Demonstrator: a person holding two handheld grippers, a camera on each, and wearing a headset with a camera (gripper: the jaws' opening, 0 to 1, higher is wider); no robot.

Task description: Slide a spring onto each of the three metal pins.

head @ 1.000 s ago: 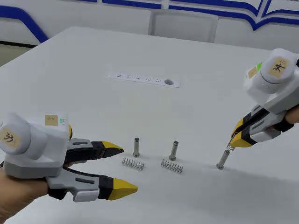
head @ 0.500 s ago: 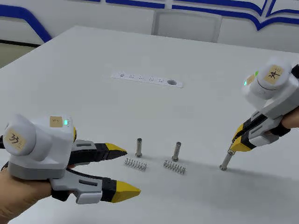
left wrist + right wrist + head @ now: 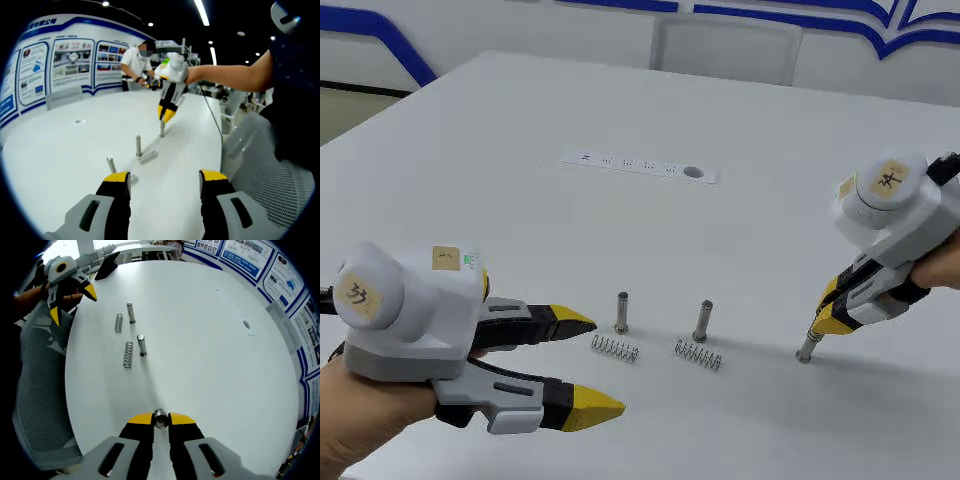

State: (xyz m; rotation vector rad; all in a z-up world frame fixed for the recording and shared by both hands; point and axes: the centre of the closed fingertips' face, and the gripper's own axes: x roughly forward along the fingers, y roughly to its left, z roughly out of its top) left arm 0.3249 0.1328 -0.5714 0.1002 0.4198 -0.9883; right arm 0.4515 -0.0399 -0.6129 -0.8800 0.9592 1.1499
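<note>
While the right gripper point(image 3: 817, 327) pinches 1 spring point(image 3: 160, 418), likely light and bendy, by its sides, the left gripper point(image 3: 606, 363) is spread.

Right claw point(image 3: 817, 326) at rightmost pin point(image 3: 807, 349)

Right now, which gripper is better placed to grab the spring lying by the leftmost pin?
Left. The left gripper is open, its jaws close beside the leftmost spring on the table. The right gripper is busy, shut on a third spring at the rightmost pin.
</note>
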